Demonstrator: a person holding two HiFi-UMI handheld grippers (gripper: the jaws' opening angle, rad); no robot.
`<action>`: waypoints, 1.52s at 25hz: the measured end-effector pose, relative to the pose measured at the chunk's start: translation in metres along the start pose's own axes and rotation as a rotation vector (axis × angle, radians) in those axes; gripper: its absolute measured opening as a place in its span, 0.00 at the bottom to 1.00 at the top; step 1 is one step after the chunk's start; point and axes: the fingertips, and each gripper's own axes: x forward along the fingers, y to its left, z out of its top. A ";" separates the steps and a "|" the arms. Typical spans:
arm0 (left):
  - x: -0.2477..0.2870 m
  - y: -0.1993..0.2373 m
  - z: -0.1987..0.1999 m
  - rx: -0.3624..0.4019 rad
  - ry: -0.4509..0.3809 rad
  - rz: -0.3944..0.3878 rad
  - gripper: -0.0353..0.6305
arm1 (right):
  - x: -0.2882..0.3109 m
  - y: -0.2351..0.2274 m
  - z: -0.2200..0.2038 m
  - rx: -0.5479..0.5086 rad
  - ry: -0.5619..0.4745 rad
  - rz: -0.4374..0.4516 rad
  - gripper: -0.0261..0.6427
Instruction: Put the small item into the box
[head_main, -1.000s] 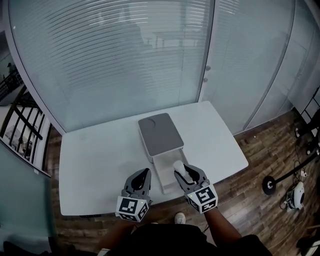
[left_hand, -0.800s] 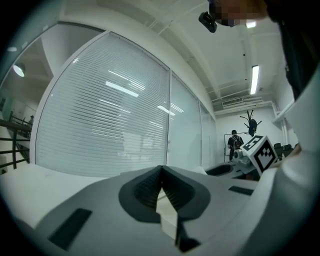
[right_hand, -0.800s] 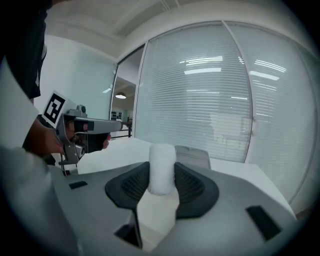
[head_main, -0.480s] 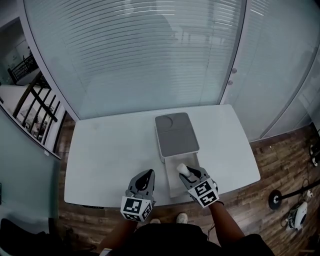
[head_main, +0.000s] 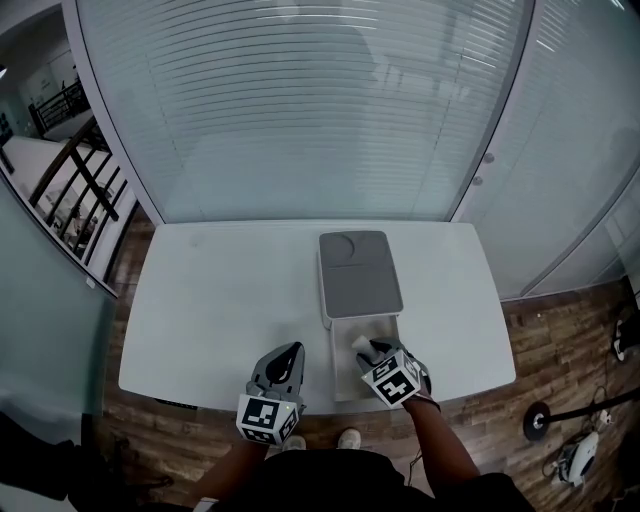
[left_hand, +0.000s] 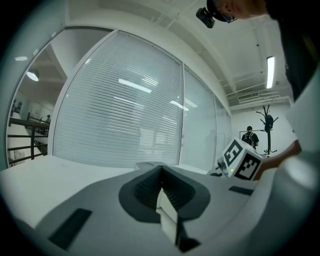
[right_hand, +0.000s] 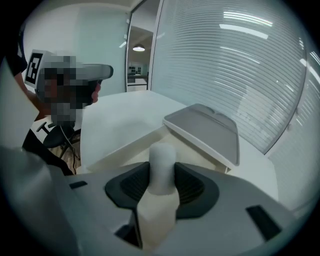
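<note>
A white box (head_main: 342, 372) stands open on the white table (head_main: 220, 300), its grey lid (head_main: 359, 272) slid toward the far side. My right gripper (head_main: 367, 349) hangs over the open part, shut on a small white cylindrical item (head_main: 360, 344). In the right gripper view the small item (right_hand: 162, 167) sticks up between the dark pads, with the box wall (right_hand: 132, 145) and the lid (right_hand: 205, 128) just beyond. My left gripper (head_main: 288, 353) rests at the table's near edge, left of the box, its jaws shut on nothing (left_hand: 161, 187).
A frosted glass wall with blinds (head_main: 300, 110) runs behind the table. Wooden floor (head_main: 560, 350) lies to the right, with a lamp base (head_main: 536, 421) and a small device (head_main: 578, 459) on it. A stair railing (head_main: 80, 190) is at the left.
The head camera has swung, so the table sits differently in view. My right gripper with the small item has dropped lower over the open box. The left gripper stays put.
</note>
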 end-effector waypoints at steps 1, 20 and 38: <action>0.001 0.000 0.000 -0.001 -0.001 0.001 0.07 | 0.005 0.001 -0.002 -0.011 0.021 0.009 0.28; -0.005 0.010 -0.002 0.008 0.007 0.032 0.07 | 0.041 0.013 -0.011 -0.151 0.190 0.032 0.31; -0.003 -0.003 0.005 0.081 -0.001 -0.005 0.07 | -0.077 -0.005 0.094 0.204 -0.469 0.025 0.26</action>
